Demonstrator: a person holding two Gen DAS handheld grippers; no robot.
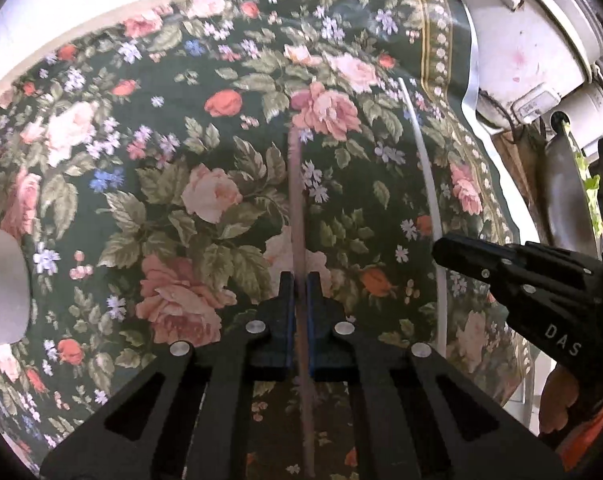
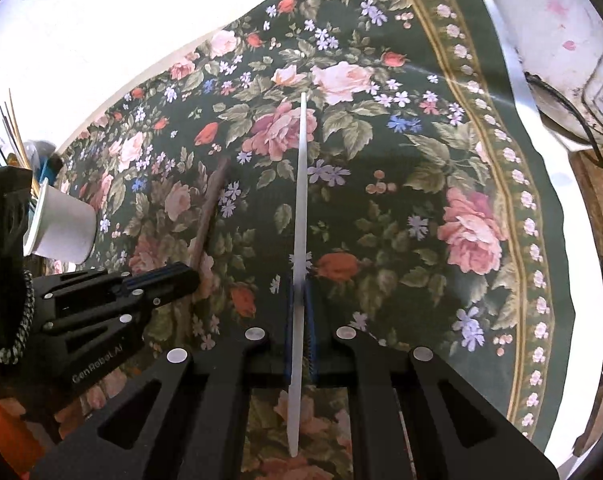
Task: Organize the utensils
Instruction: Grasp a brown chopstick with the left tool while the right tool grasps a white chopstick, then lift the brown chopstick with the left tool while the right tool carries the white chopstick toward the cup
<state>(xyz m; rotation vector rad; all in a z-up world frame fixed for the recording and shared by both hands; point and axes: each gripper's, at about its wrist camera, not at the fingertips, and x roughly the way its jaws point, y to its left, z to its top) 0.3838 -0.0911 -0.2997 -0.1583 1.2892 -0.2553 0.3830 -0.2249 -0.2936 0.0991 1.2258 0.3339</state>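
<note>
Bright daylight blows out the white wall (image 2: 121,20) at top left; the dark floral tablecloth (image 1: 161,168) stays evenly lit (slightly motion-blurred), bowed by fisheye, corners vignetted black.

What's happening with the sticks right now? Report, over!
Left gripper shut on brown stick. Right gripper shut on white stick. White cup of utensils stands at left on the floral cloth. Nothing in the way.
</note>
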